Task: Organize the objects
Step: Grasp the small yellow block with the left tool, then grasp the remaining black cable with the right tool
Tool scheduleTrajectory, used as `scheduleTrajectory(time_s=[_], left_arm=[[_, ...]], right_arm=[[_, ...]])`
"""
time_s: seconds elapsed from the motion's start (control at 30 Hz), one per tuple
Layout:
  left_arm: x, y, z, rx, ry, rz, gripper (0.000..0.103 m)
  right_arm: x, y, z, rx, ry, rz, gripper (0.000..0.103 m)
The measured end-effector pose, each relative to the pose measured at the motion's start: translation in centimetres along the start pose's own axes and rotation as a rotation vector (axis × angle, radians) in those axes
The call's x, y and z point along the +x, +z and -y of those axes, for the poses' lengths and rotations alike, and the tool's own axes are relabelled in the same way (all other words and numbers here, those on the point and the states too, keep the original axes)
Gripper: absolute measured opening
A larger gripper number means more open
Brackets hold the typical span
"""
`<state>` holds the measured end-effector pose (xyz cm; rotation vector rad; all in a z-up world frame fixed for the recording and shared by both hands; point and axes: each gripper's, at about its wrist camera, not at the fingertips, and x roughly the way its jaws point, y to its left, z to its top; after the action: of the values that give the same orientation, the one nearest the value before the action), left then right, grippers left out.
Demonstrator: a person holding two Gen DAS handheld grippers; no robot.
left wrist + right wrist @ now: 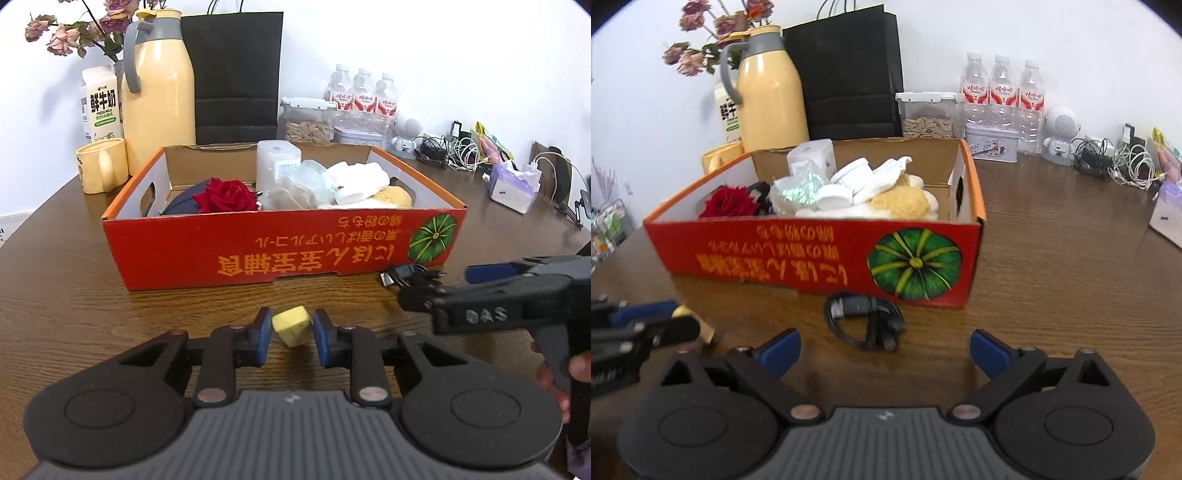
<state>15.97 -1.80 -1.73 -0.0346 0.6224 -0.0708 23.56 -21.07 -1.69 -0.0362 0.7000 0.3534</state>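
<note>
A small yellow block sits tilted between the blue pads of my left gripper, which is shut on it just above the wooden table. The red cardboard box stands right behind, holding a red rose, white jars, cloth and several other items. A coiled black cable lies on the table against the box's front wall. My right gripper hovers just short of the cable, open, with nothing between its pads. It also shows from the side in the left wrist view, the right gripper beside the cable.
Behind the box stand a cream thermos jug, a yellow mug, a milk carton, a black paper bag, a seed container and three water bottles. A tangle of chargers and a tissue pack lie at the right.
</note>
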Motion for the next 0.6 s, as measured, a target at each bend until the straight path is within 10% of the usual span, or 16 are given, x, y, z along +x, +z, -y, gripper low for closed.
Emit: scheduleTrajectory(time_s=[0.27,0.4,0.6], left_arm=[[0.2,0.0,-0.9,-0.02,-0.014,0.003,0.024],[0.2,0.1,-1.3,-0.031,-0.021,0.009,0.024],[-0.2,0.2,-1.6,-0.035,-0.026,0.02,0.024]], right_arm=[[2.1,0.9,-1.5,-0.02,-0.032,-0.019,0.085],[1.8,0.9,-1.6,-0.028,-0.033,0.003,0.049],[1.2,0.6,-2.2,-0.055,-0.019,0.019,0.046]])
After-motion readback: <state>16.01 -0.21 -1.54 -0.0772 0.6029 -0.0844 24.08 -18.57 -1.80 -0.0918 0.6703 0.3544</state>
